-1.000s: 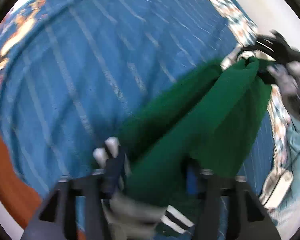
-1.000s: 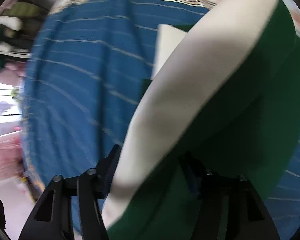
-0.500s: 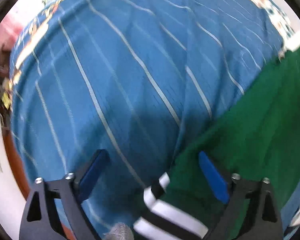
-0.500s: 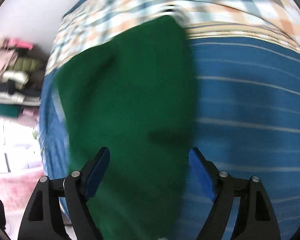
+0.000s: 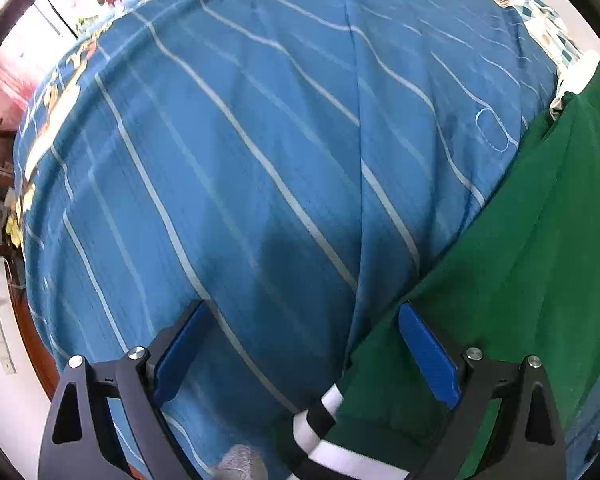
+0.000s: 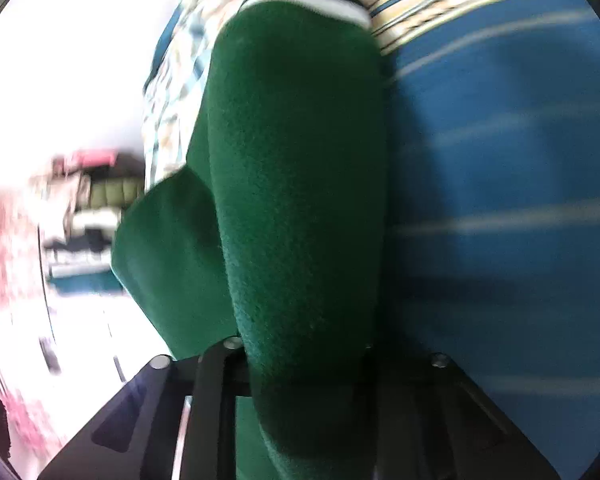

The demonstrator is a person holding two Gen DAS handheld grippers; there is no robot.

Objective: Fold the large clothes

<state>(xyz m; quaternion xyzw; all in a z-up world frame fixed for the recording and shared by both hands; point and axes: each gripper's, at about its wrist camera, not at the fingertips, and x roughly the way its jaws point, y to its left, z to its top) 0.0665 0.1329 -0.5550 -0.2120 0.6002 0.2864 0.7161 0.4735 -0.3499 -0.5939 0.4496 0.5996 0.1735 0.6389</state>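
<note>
Right gripper [image 6: 300, 364] clamps green garment [image 6: 296, 184]; left gripper [image 5: 306, 354] gapes.

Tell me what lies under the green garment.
The green garment lies on a blue striped bedspread, which shows all around it. Whatever sits beneath the cloth itself is covered and cannot be seen.

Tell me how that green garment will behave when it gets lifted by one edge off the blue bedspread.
Probably floppy: the green garment lies in soft folds on the bedspread and bulges over the right gripper, whose jaws have just closed on it. Its fuzzy, thick-looking cloth suggests some weight, so the free end would likely sag. The left gripper stands open, supporting nothing.
</note>
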